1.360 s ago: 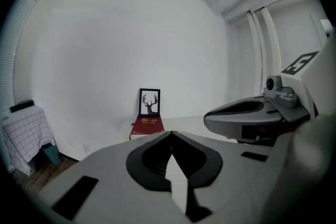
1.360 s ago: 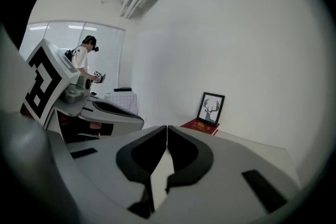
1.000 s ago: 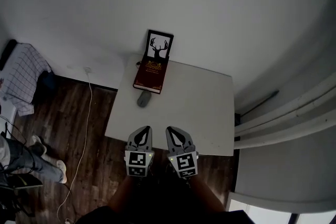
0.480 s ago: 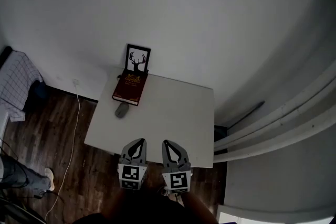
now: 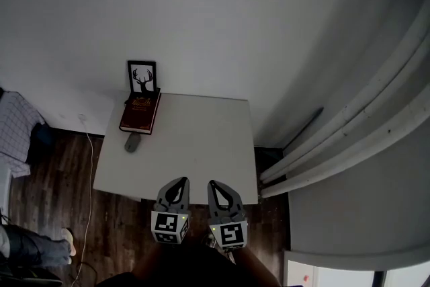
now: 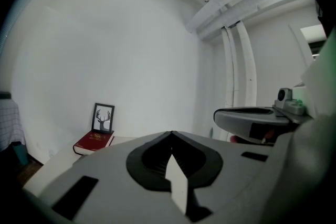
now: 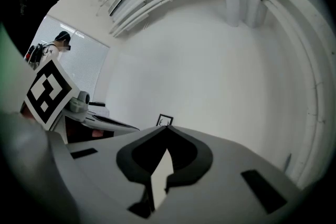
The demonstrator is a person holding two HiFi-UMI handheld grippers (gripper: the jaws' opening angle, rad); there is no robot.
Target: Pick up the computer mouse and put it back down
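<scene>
Head view, far left: checked cloth (image 5: 12, 132) at 9 o'clock. A person's legs (image 5: 30, 249) are at 8 o'clock on the wood floor (image 5: 60, 198). White cable (image 5: 88, 144) runs down the floor just left of the table (image 5: 195, 144).

Mouse (image 5: 132, 142) sits flat on the table at its 9 o'clock edge, just beside the near end of the red book (image 5: 140, 112). Book lies in the table's 11 o'clock corner. Deer frame (image 5: 142, 76) stands upright behind it, against the wall (image 5: 215, 17).

Left gripper (image 5: 180, 182) is over the table's 6 o'clock edge and points to 12. Its jaws are together, tips meeting, and it is empty. Mouse is at its 11 o'clock, well apart. In the left gripper view, book and frame show at 9 o'clock of the jaw tips.

Right gripper (image 5: 215, 185) is just beside the left one, at the table's 5 o'clock, and also points to 12. Its jaws are together too, and it is empty. In the right gripper view, the frame sits just above the jaw tips at 12, and the left gripper's marker cube is at 9.

White pipes (image 5: 336, 138) run diagonally right of the table, at 3 o'clock.
</scene>
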